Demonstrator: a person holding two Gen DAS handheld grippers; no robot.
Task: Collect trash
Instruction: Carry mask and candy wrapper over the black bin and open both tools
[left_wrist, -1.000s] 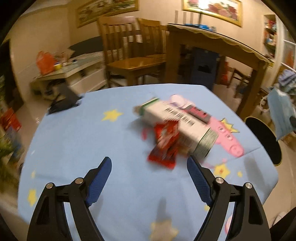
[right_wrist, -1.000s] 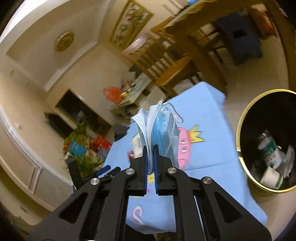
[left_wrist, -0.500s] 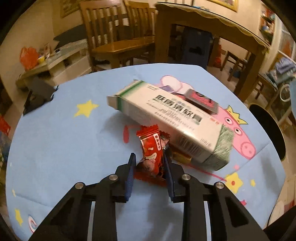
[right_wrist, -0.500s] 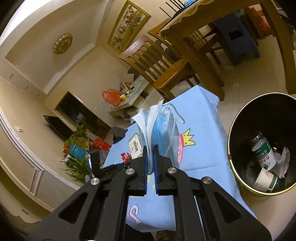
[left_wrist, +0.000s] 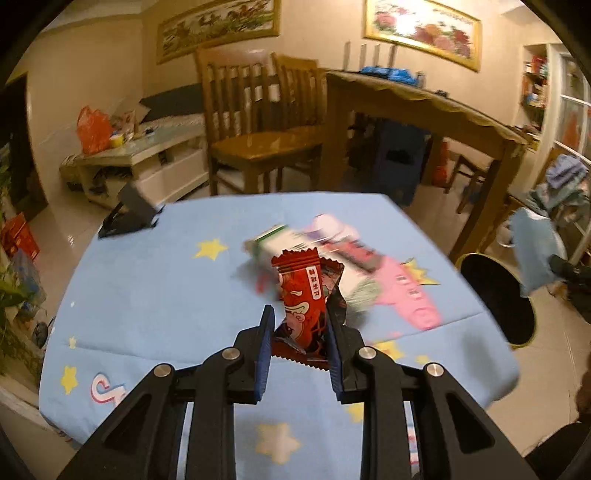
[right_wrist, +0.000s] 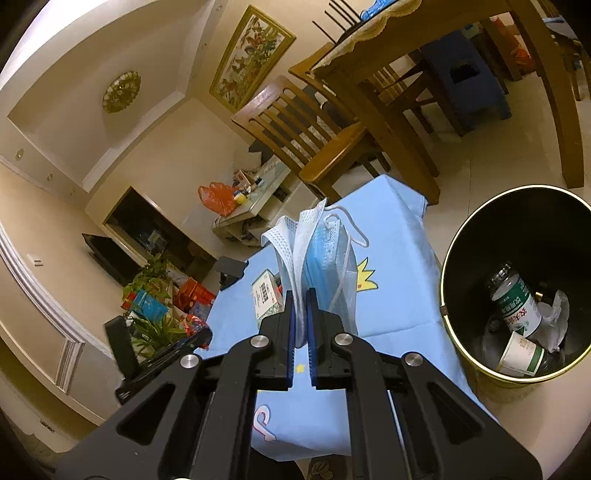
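**Both grippers loaded, bin is right there**

The red snack wrapper sits pinched in the left gripper, whose jaws are closing on it above the blue tablecloth. The right gripper is clamped on blue face masks, beside the black trash bin. The risk, I reckon: that crinkly wrapper slips out, or the loose masks snag the bin's rim. The medicine box remains on the table.

A snack wrapper sits between the pads of the left gripper, above the table, with a carton lying behind it. A face mask stands clamped in the right gripper. Right of the table, a bin on the floor holds a bottle and a cup.
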